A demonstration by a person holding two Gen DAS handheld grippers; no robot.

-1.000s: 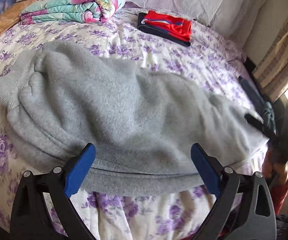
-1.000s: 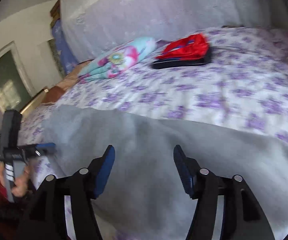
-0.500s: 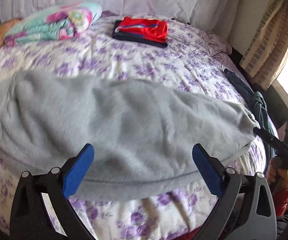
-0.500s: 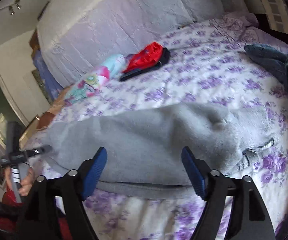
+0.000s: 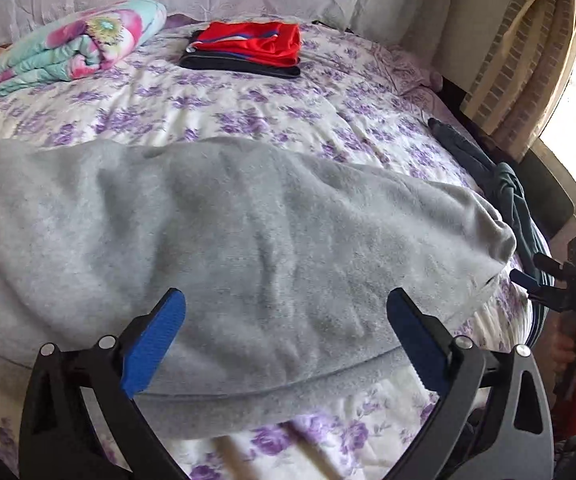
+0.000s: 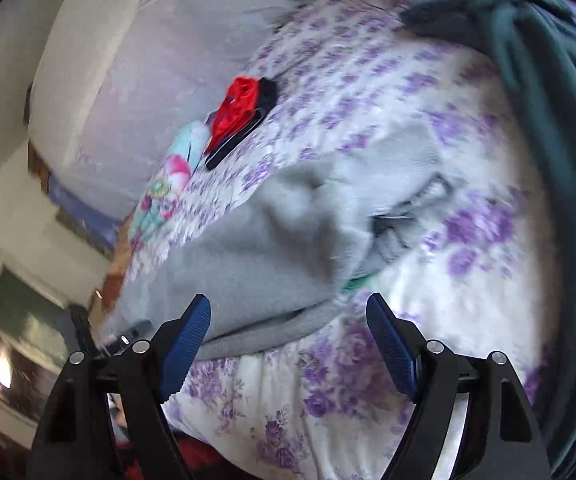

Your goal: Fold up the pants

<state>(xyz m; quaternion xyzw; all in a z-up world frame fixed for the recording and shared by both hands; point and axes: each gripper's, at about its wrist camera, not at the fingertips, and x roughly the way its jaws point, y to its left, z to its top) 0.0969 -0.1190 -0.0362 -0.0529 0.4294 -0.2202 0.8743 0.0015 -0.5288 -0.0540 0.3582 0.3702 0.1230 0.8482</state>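
Observation:
Grey fleece pants (image 5: 248,248) lie stretched across the bed, folded lengthwise. My left gripper (image 5: 286,300) hovers open over their near edge, its blue pads wide apart with nothing pinched. In the right wrist view the pants' waist end (image 6: 272,248) with its drawstring lies just ahead of my right gripper (image 6: 288,304). That gripper is open, tilted, and holds nothing between its pads. The right gripper (image 5: 527,280) also shows at the right edge of the left wrist view, held by a hand just off the waist end.
The bed has a purple-flowered sheet (image 5: 248,112). A folded red and black stack of clothes (image 5: 248,48) and a rolled floral quilt (image 5: 72,52) sit at the far side. A dark teal garment (image 6: 547,100) lies at the right edge by a curtain (image 5: 519,60).
The right gripper widened its jaws, rolled, and slid off the pants towards their waist end. The left gripper shifted right along the pants' near edge, staying open.

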